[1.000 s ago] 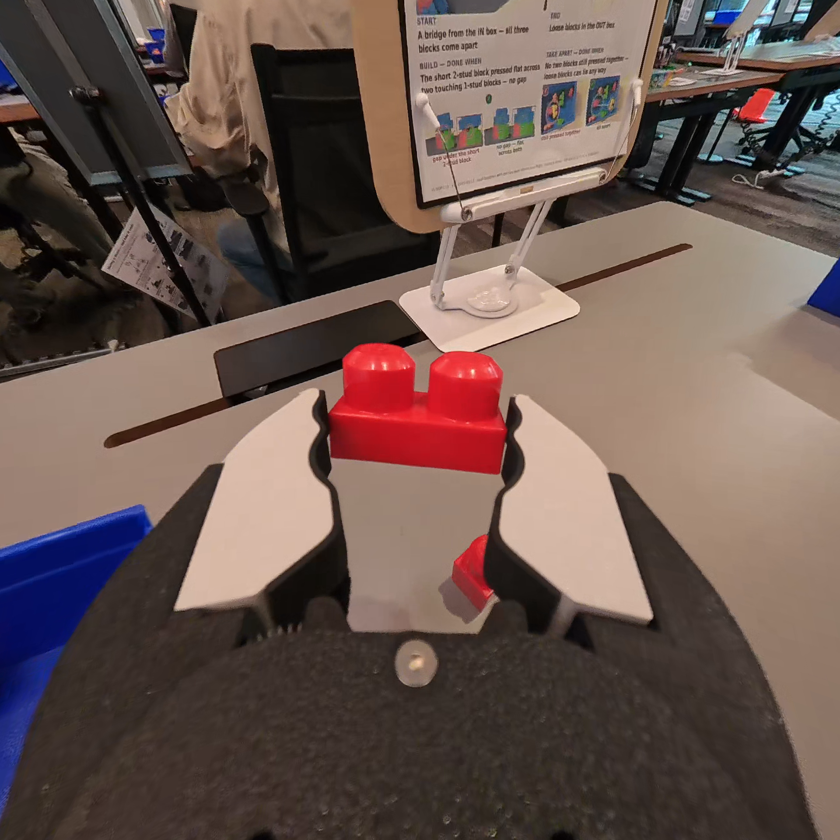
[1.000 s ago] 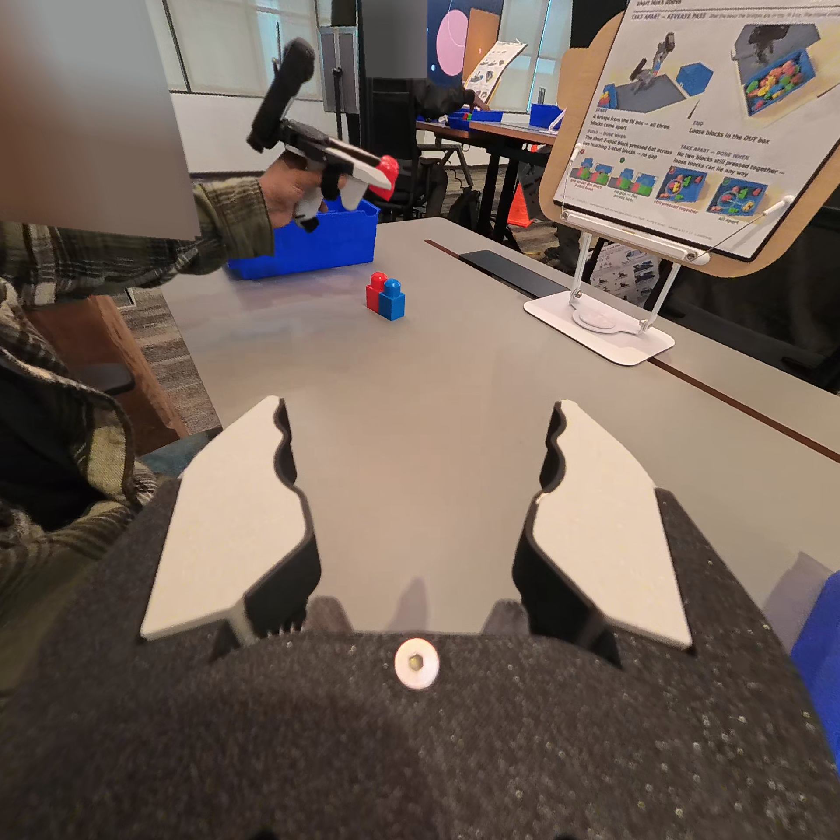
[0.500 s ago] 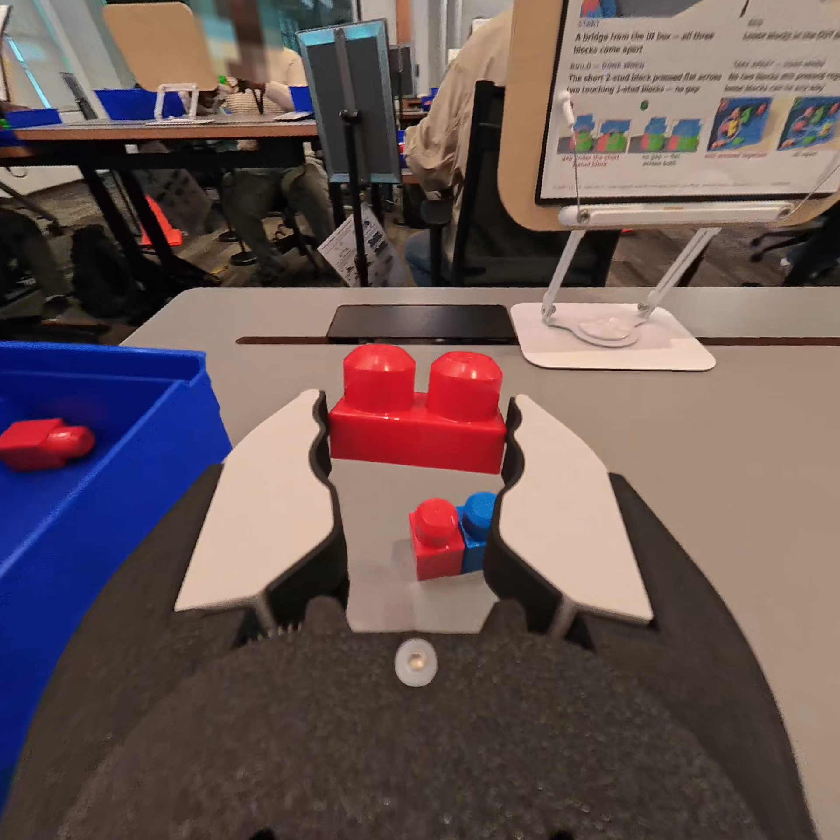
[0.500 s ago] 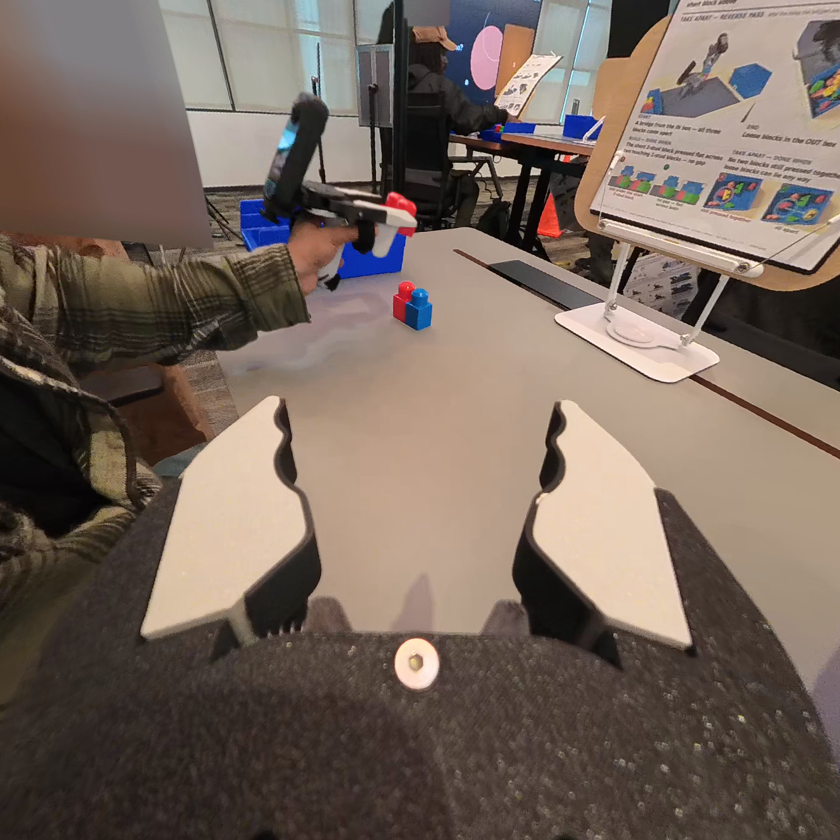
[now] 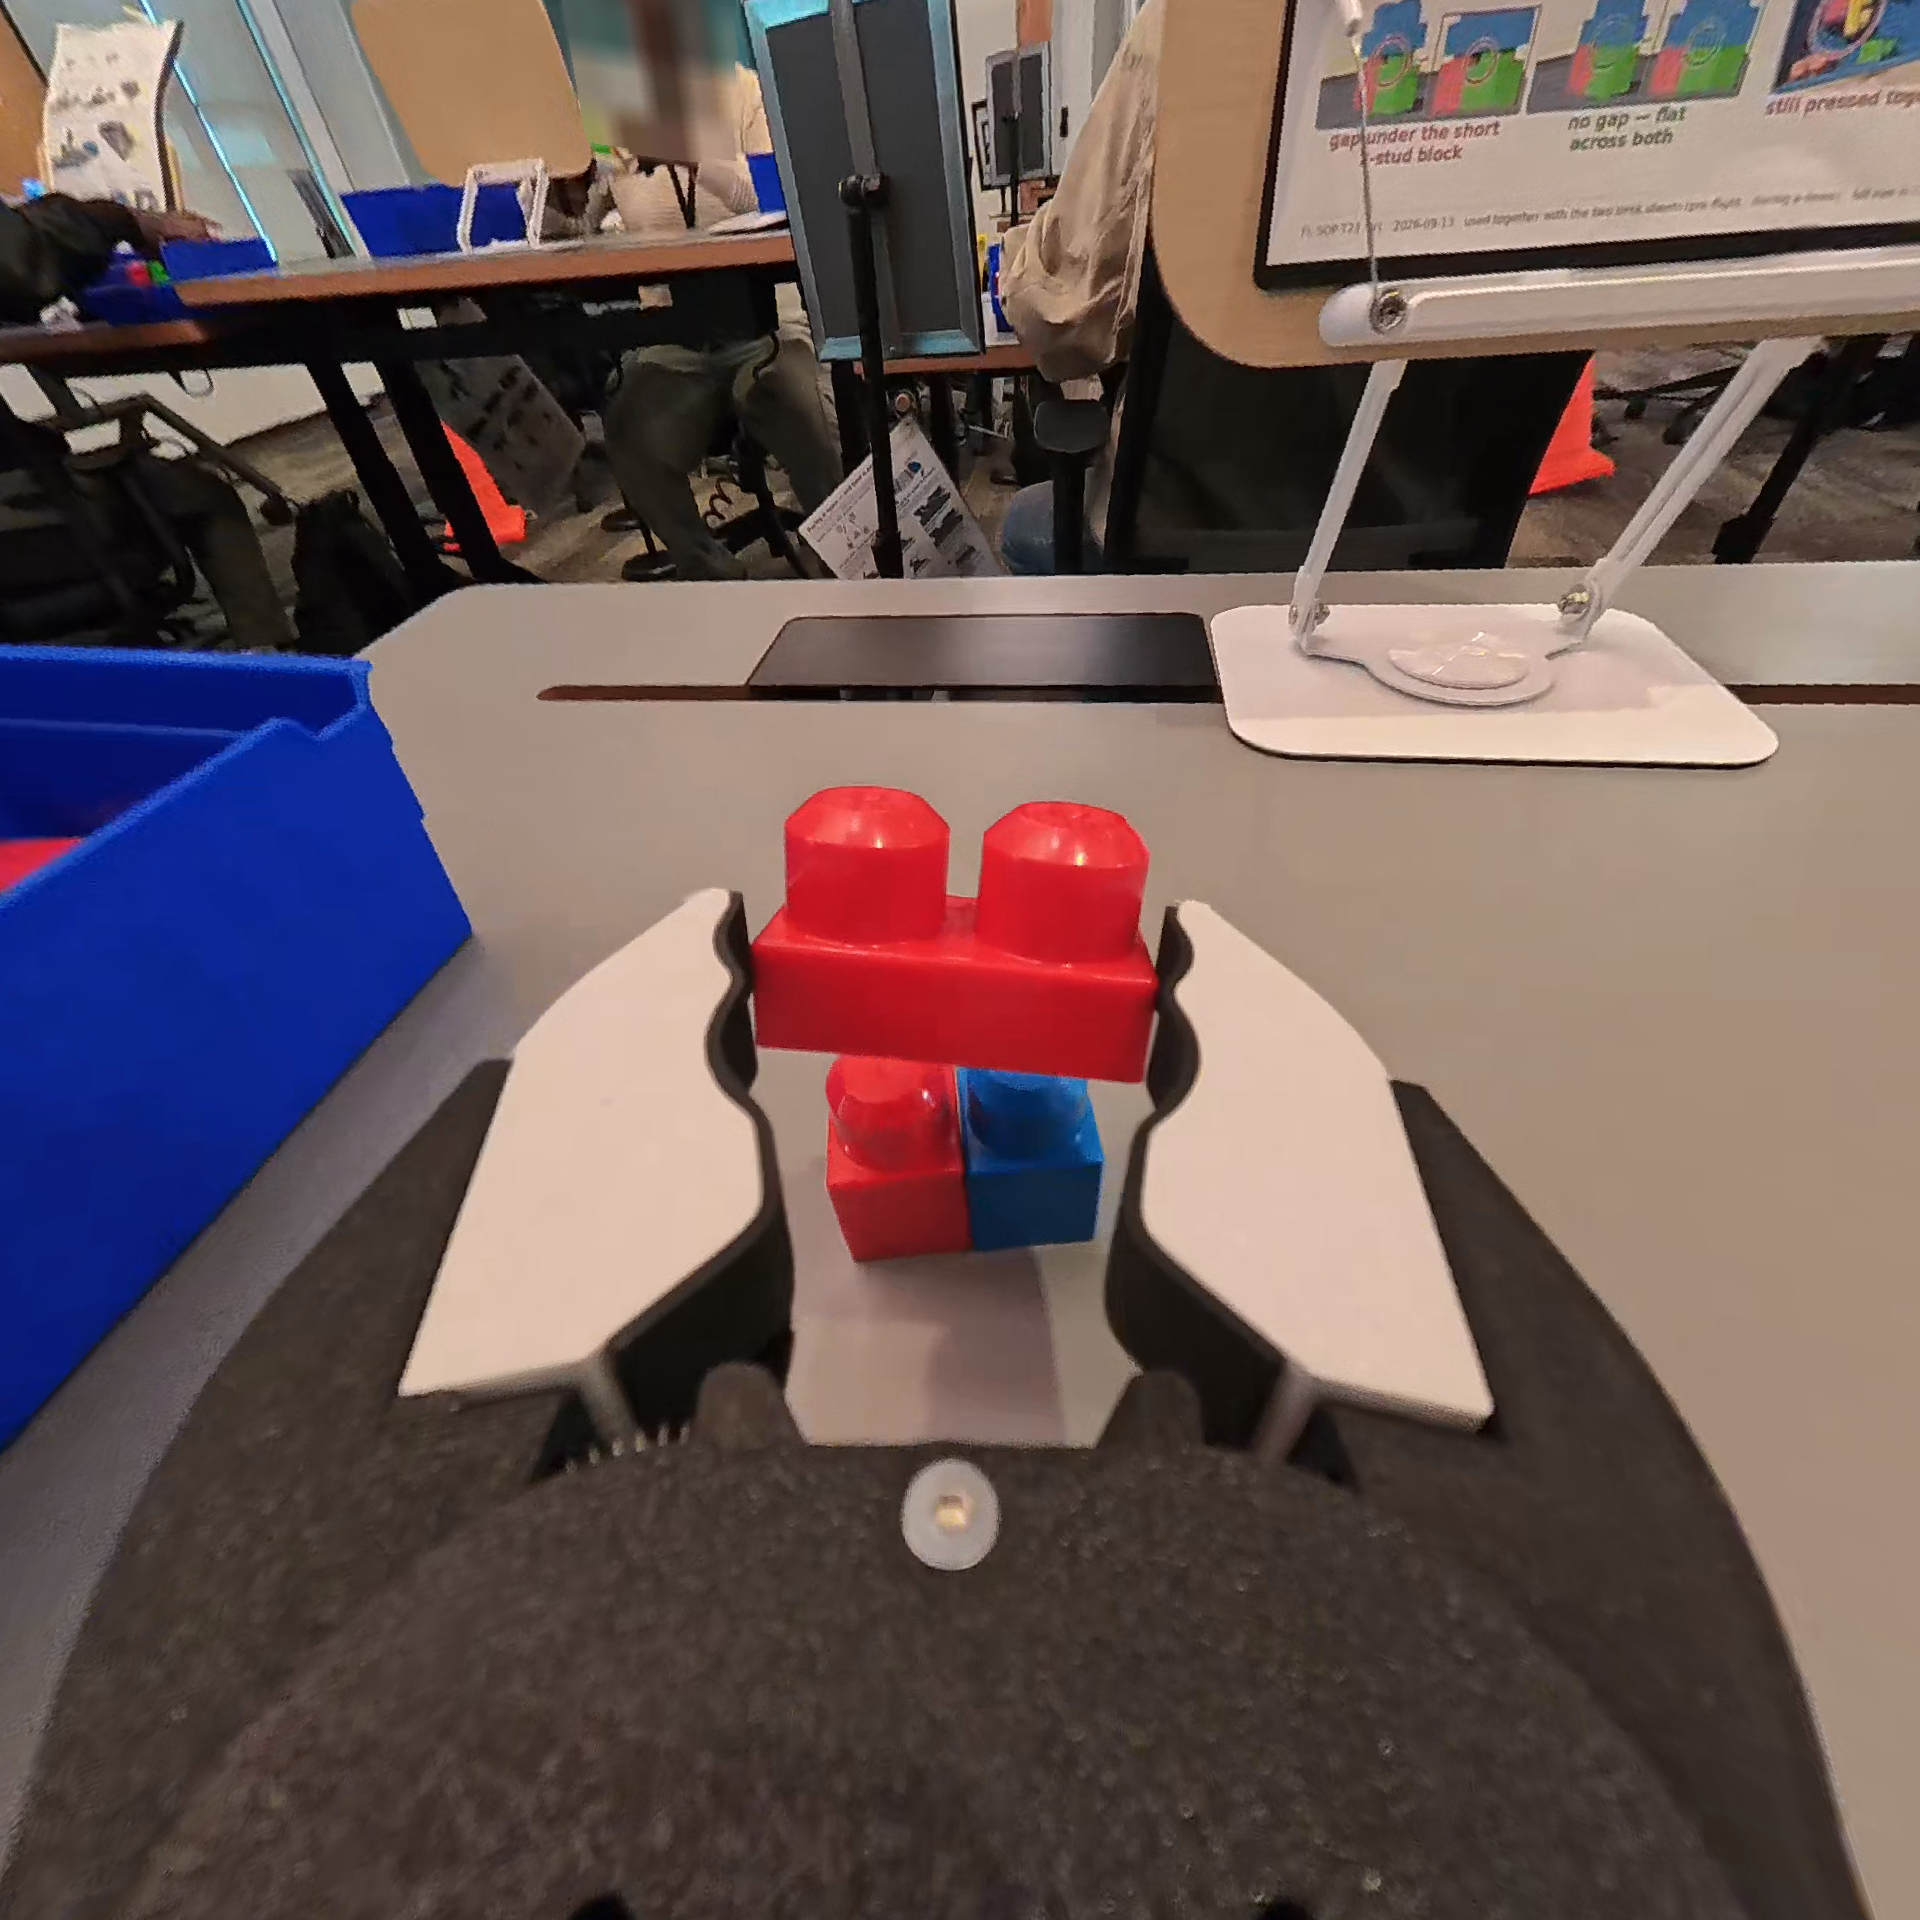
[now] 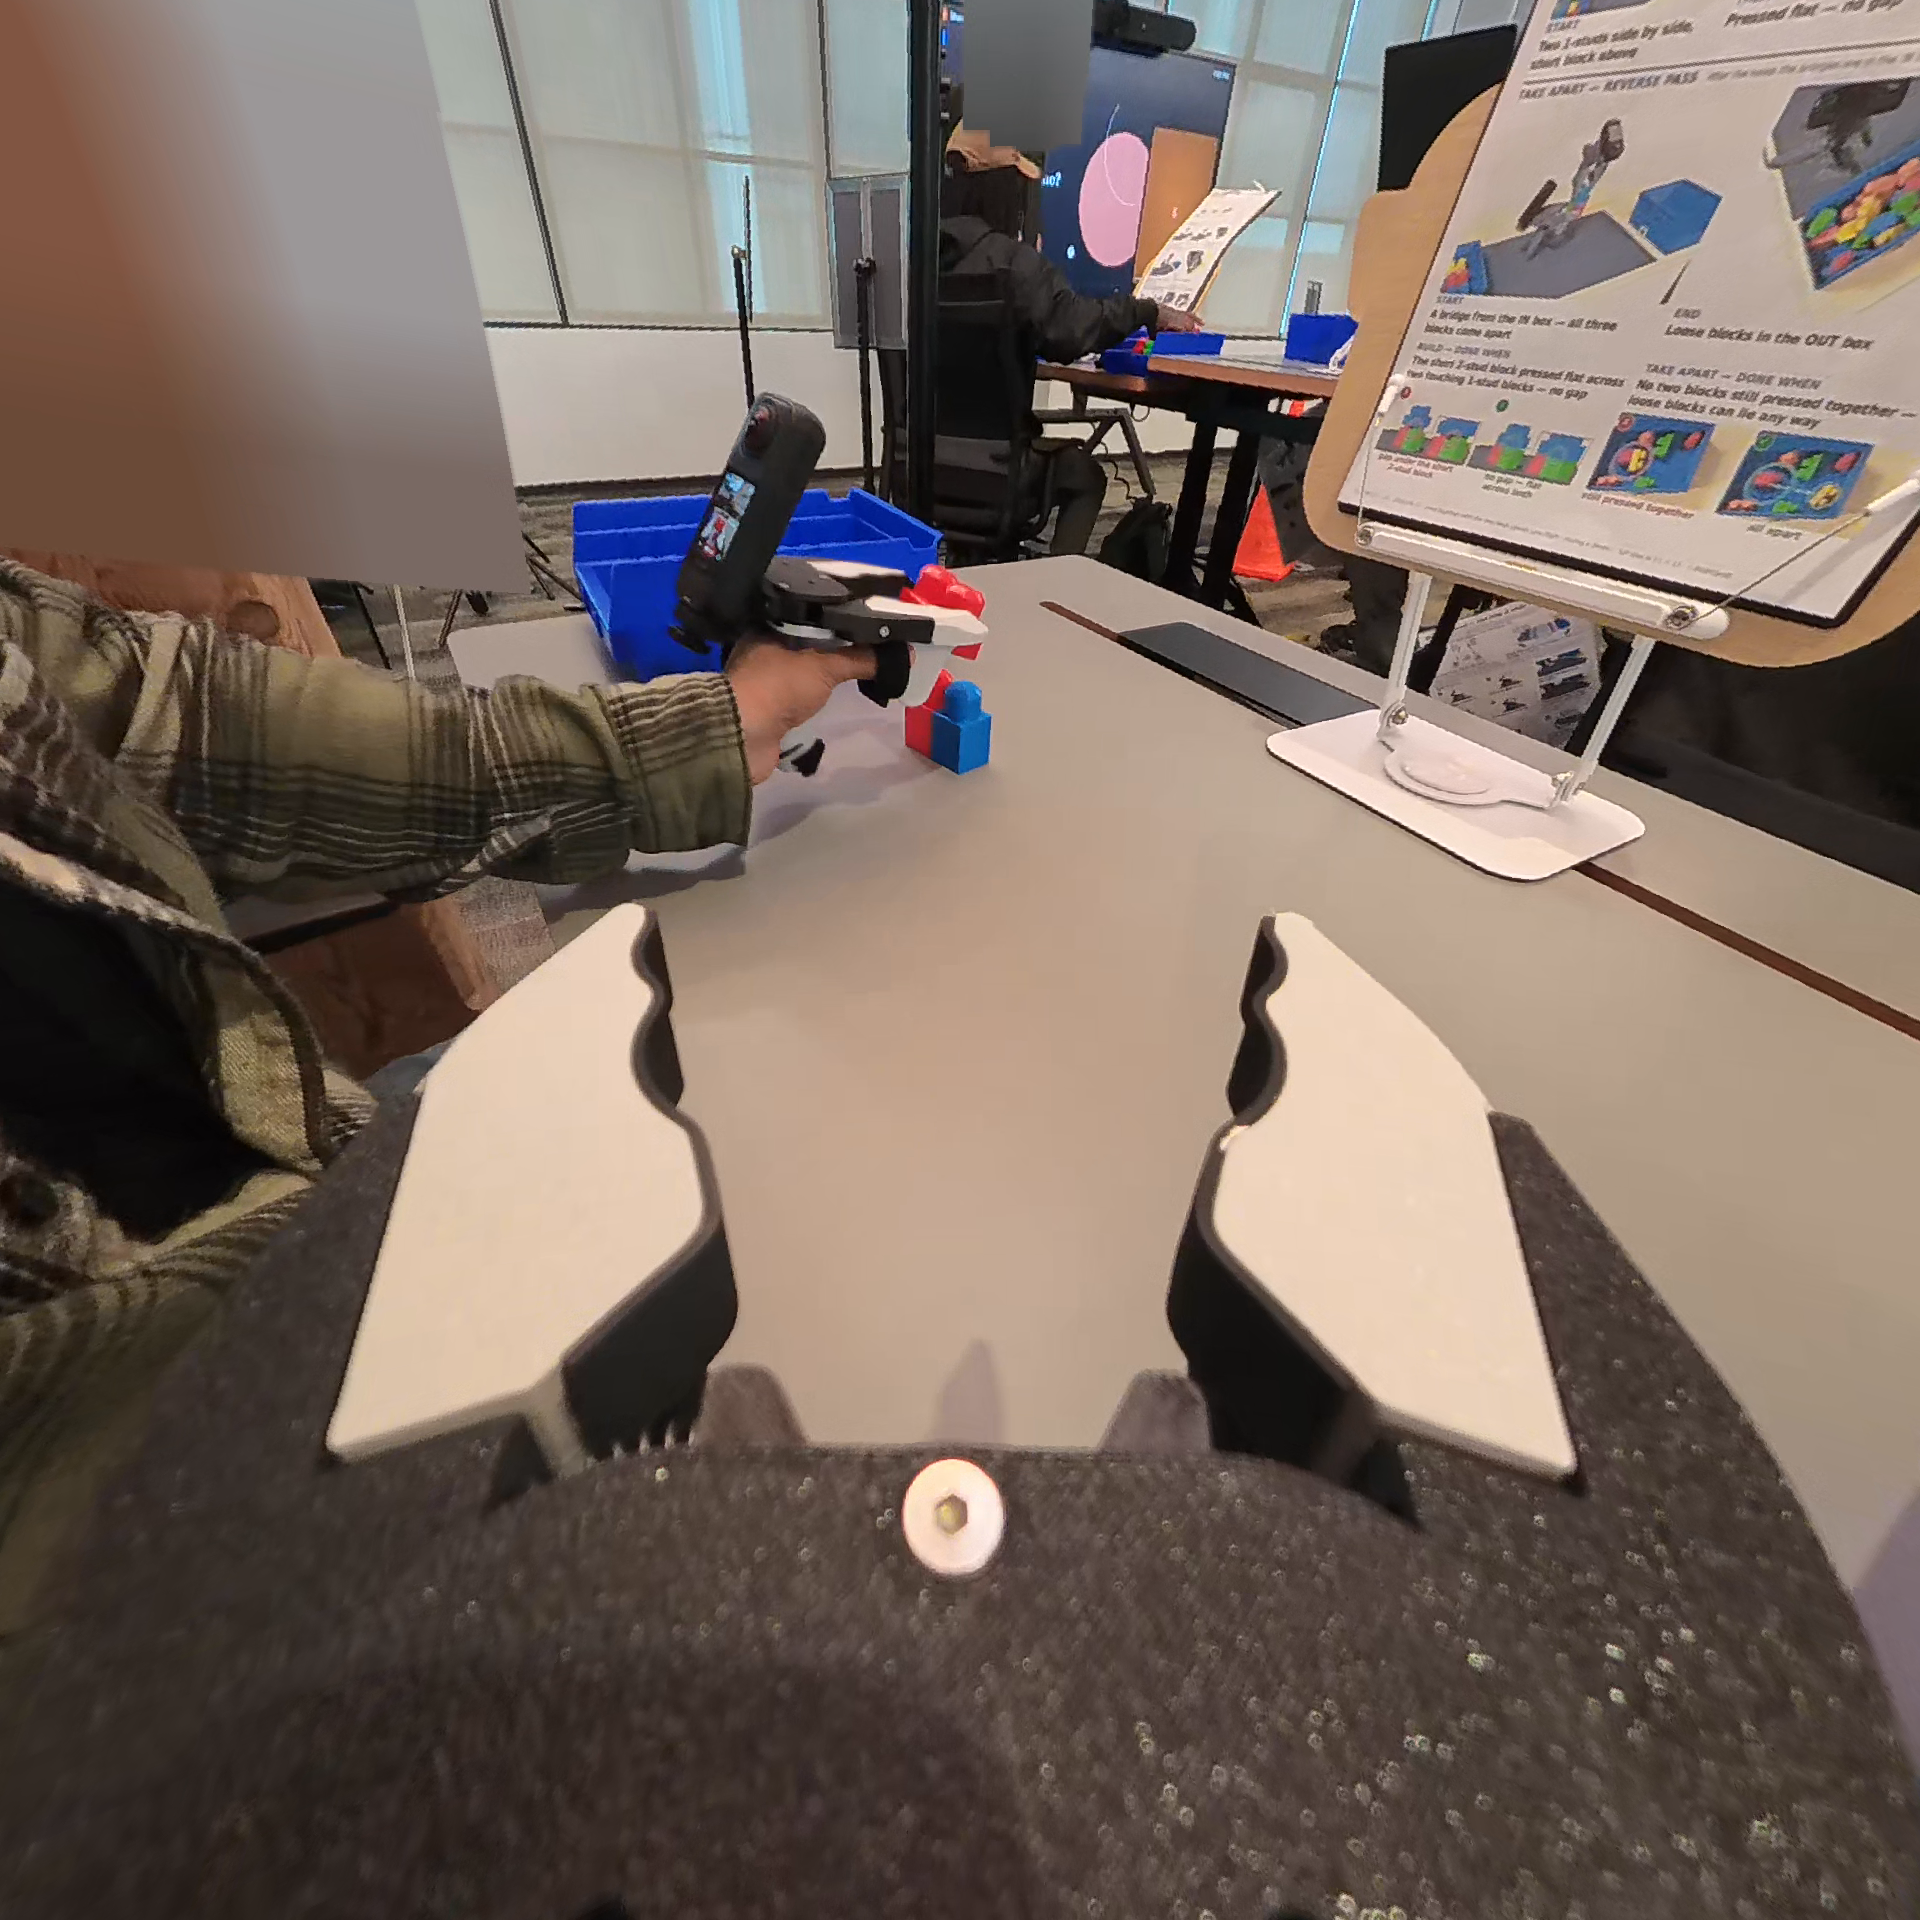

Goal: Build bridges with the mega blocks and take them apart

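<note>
My left gripper (image 5: 951, 961) is shut on a red two-stud block (image 5: 951, 961) and holds it level, just above a red one-stud block (image 5: 896, 1169) and a blue one-stud block (image 5: 1031, 1164). These two stand side by side, touching, on the grey table (image 5: 1507, 1039). In the right wrist view the left gripper (image 6: 951, 613) shows far off over the same pair, the red one-stud block (image 6: 920, 722) and the blue one (image 6: 961, 727). My right gripper (image 6: 951, 1023) is open and empty over bare table near the front.
A blue bin (image 5: 177, 935) stands at the left of the table, also seen in the right wrist view (image 6: 748, 545). A white stand base (image 5: 1486, 686) holds an instruction board (image 6: 1662, 312) at the back. A black panel (image 5: 977, 649) lies in the table's far strip. Spacing between my two grippers at the tips: around 45 cm.
My left gripper has swung from the bin side and come down with the red two-stud block over the red and blue pair. The right gripper stays open and has barely moved.
</note>
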Available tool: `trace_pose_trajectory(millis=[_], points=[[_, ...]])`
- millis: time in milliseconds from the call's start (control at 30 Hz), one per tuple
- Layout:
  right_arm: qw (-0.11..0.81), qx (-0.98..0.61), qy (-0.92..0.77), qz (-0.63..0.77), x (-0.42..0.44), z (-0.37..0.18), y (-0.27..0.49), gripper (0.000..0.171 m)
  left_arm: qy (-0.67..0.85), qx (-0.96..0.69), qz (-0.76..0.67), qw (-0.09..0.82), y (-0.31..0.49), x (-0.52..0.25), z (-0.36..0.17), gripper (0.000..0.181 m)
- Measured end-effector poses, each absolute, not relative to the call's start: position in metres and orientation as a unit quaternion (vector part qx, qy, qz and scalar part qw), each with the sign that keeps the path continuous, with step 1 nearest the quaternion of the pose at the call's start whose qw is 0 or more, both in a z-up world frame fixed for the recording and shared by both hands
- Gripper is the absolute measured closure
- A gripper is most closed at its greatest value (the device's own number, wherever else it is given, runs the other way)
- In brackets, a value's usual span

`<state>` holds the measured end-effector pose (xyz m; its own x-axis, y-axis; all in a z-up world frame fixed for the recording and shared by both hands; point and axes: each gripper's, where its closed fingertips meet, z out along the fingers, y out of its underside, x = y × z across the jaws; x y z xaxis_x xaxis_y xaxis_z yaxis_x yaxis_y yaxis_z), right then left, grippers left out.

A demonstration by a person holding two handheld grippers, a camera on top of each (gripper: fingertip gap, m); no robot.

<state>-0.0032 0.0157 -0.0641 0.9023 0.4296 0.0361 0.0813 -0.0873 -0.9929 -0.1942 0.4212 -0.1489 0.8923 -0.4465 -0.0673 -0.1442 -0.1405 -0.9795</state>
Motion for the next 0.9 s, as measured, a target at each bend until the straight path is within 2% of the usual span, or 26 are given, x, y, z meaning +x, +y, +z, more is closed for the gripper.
trace_pose_trajectory(millis=[233, 900], points=[[0.647, -0.727, -0.185, 0.137, -0.005, -0.064, 0.020, 0.068, 0.152, -0.771, -0.128, 0.605, 0.427, -0.198, -0.161, 0.107], [0.636, -0.733, -0.201, 0.135, -0.015, -0.060, 0.032, 0.068, 0.149, -0.782, -0.134, 0.591, 0.433, -0.189, -0.176, 0.107]])
